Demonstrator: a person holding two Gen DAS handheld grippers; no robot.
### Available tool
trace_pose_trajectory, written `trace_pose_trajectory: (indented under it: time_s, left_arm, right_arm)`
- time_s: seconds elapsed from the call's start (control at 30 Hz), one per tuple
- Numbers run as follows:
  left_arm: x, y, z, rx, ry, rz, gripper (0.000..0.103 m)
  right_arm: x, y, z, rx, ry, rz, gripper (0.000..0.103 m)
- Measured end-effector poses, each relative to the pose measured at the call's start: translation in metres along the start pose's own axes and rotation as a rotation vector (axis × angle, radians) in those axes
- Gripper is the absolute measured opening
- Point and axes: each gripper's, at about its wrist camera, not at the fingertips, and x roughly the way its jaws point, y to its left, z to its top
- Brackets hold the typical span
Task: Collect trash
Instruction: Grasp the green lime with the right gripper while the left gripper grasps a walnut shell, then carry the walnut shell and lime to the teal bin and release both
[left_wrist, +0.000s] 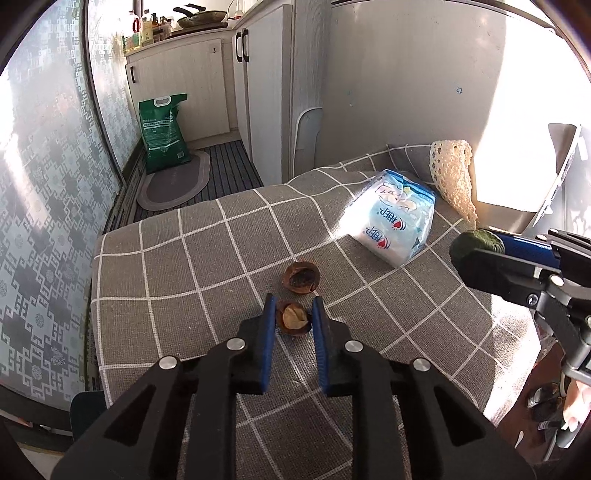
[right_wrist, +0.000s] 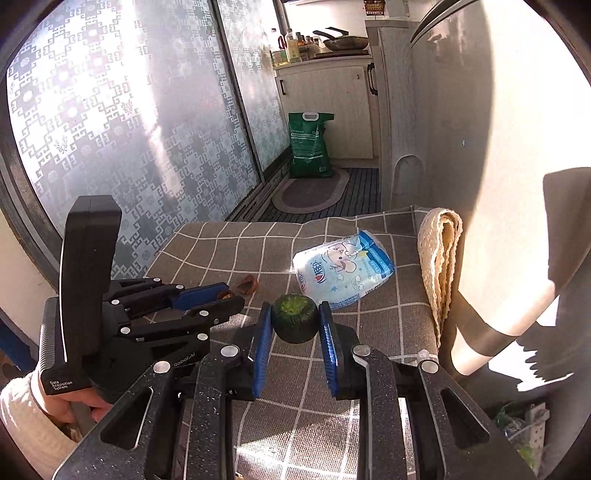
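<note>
Left gripper low over the checked cloth, blue pads either side of a brown nutshell half. Small gaps show on both sides, so it is parted around the shell and not pinching it. Second shell half lies just beyond the fingertips, hollow side up, apart from the first. From the right wrist view both shells sit past the left gripper, toward the cloth's left part.

Right gripper clenched on a dark green round lump, pads touching both sides, held above the cloth. In the left wrist view the same lump sticks out of the right gripper near the right side of the table.

Blue and white packet lies flat toward the far right of the cloth, well apart from the shells. Cream crochet cloth hangs over the far right corner, just beside the packet.

Edges: cloth's left edge drops off near the patterned glass door; the far edge drops to a floor with an oval mat and a green sack standing at the cabinets. Open cloth lies left of and in front of the shells; there is a clear strip between shells and packet. White wall close behind the far right corner.
</note>
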Motion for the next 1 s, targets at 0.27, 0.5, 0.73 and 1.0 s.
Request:
trace_pose_trajectory:
  time_s: [0.27, 0.5, 0.73, 1.0]
  left_arm:
    - [-0.023, 0.021, -0.001, -0.053, -0.029, 0.003, 0.021]
    - [-0.050, 0.050, -0.007, -0.103, -0.056, 0.003, 0.021]
    - [-0.065, 0.080, -0.018, -0.120, -0.049, 0.028, 0.021]
    - [-0.073, 0.112, -0.043, -0.109, -0.007, 0.074, 0.021]
  right_arm:
    - [0.005, 0.009, -0.001, -0.014, 0.020, 0.001, 0.025]
    - [0.018, 0.025, -0.003, -0.031, 0.047, 0.009, 0.025]
    - [0.027, 0.054, 0.008, -0.061, 0.038, 0.042, 0.025]
    - [0.040, 0.092, 0.019, -0.091, 0.036, 0.089, 0.025]
